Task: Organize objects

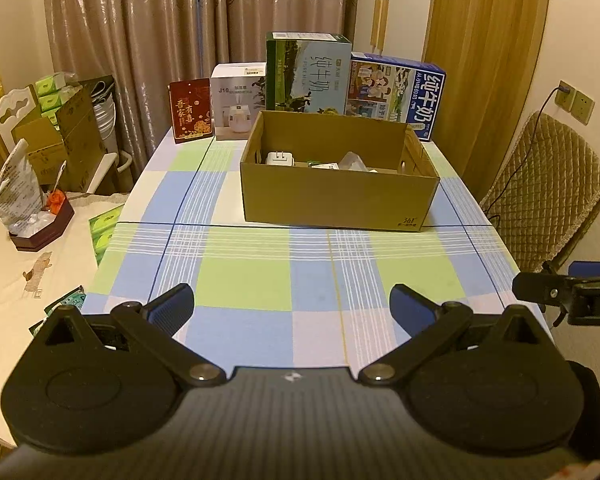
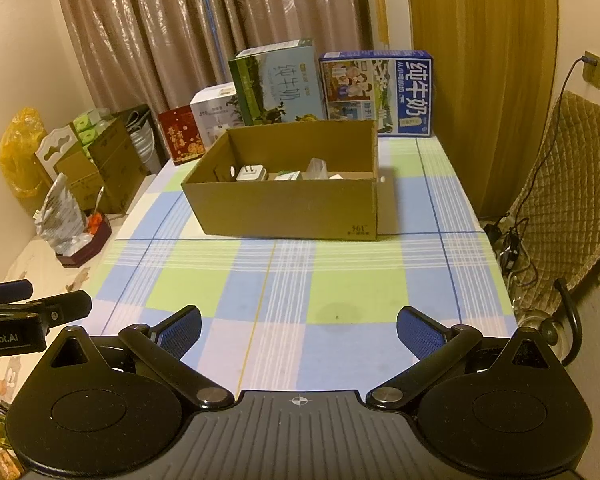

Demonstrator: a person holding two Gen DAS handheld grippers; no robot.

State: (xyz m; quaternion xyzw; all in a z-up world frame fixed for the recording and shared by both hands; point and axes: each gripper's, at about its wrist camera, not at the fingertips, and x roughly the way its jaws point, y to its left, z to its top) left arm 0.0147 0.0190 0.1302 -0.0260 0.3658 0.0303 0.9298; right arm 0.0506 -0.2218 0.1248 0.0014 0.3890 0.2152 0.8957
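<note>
An open cardboard box (image 1: 336,200) (image 2: 284,208) stands mid-table on the checked cloth. Inside it lie a white charger plug (image 1: 279,159) (image 2: 251,173), a small white carton (image 1: 325,166) and a clear plastic piece (image 1: 354,160) (image 2: 318,168); the rest of its floor is hidden by the front wall. My left gripper (image 1: 292,304) hovers open over the near part of the table, nothing between its blue pads. My right gripper (image 2: 299,328) is open too, likewise holding nothing, and its tip shows at the right edge of the left wrist view.
Behind the box stand a red carton (image 1: 191,110), a white appliance box (image 1: 238,100), a green milk carton (image 1: 306,72) and a blue milk carton (image 1: 396,94). A padded chair (image 1: 540,192) sits to the right. Cartons, bags and a dish crowd the left side table (image 1: 20,280).
</note>
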